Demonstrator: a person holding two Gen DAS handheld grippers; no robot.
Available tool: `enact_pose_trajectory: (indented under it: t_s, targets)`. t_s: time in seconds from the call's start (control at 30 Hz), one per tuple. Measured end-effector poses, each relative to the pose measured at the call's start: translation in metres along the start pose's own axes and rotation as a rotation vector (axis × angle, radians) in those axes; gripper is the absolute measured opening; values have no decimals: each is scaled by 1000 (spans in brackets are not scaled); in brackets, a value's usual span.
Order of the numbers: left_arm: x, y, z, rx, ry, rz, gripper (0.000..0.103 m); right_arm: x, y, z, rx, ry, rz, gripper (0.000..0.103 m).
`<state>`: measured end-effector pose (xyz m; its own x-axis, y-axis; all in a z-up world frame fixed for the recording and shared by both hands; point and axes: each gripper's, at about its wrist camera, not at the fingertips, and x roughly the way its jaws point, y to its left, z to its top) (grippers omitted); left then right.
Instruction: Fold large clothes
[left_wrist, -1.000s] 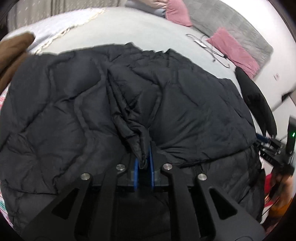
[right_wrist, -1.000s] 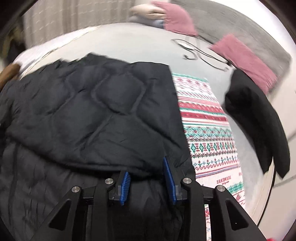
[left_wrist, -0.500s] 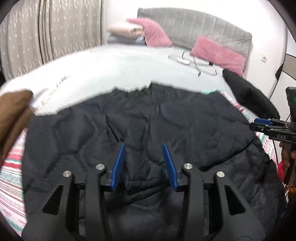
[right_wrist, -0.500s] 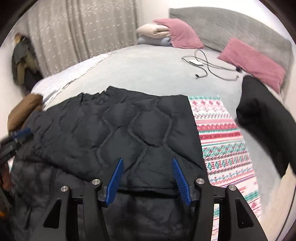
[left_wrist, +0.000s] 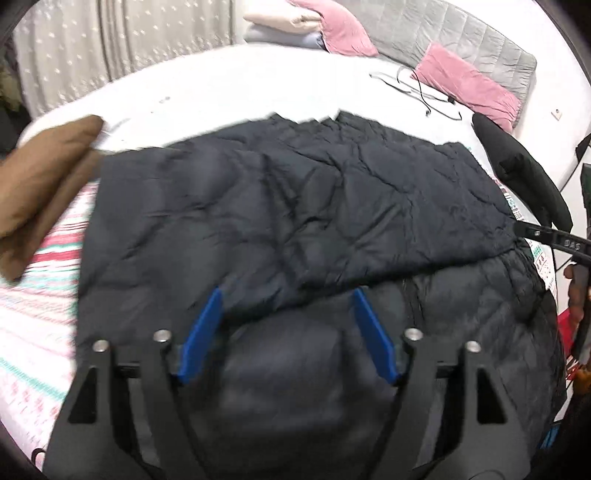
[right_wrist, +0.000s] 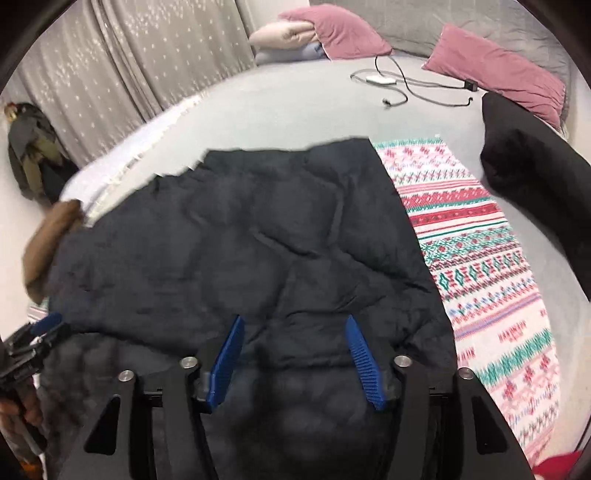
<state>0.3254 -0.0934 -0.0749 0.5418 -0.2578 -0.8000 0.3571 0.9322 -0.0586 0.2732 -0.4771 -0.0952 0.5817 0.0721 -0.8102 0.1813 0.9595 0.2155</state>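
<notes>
A large black quilted jacket (left_wrist: 295, 206) lies on the bed over a patterned blanket (left_wrist: 40, 280), its far part folded back over the near part. It also shows in the right wrist view (right_wrist: 258, 251). My left gripper (left_wrist: 286, 299) is open and empty just above the folded edge. My right gripper (right_wrist: 293, 325) is open and empty above the jacket's near right part. The right gripper's tip shows at the right edge of the left wrist view (left_wrist: 546, 236), and the left gripper's tip at the lower left of the right wrist view (right_wrist: 44, 328).
A brown garment (left_wrist: 40, 177) lies left of the jacket. A black garment (right_wrist: 535, 177) lies to the right on the grey bed (right_wrist: 295, 107). Pink pillows (right_wrist: 495, 70), a white charger with cable (right_wrist: 388, 81) and folded clothes (right_wrist: 284, 35) sit near the headboard. Curtains hang at the back left.
My left gripper has let go of the bunched jacket fabric and opened wide. Both grippers have drawn back and up from the jacket, which now lies folded flat.
</notes>
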Motion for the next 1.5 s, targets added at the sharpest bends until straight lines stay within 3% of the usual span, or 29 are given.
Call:
enact_pose_trajectory:
  t_s: [0.07, 0.27, 0.43, 0.67, 1.03, 1.27, 1.4, 1.5]
  targets:
    - [-20, 8, -8, -6, -3, 13, 80, -20, 3, -10, -13, -7, 19, 72]
    - [-81, 25, -42, -42, 8, 22, 82, -68, 3, -40, -61, 23, 22, 75]
    - [-112, 30, -70, -55, 26, 34, 93, -104, 2, -66, -73, 23, 31, 76]
    - [-136, 44, -126, -113, 101, 9, 95, -131, -7, -107, -99, 23, 15, 79]
    - [-138, 80, -195, -169, 189, 39, 95, -129, -61, -175, -61, 126, -5, 80]
    - [-119, 98, -231, -223, 261, 25, 95, -116, -83, -195, 1, 182, 51, 80]
    - [-123, 96, -241, -216, 203, -2, 95, -99, -86, -205, 44, 216, 97, 80]
    - [-127, 96, -246, -247, 176, -75, 94, -94, -82, -210, 49, 208, 88, 81]
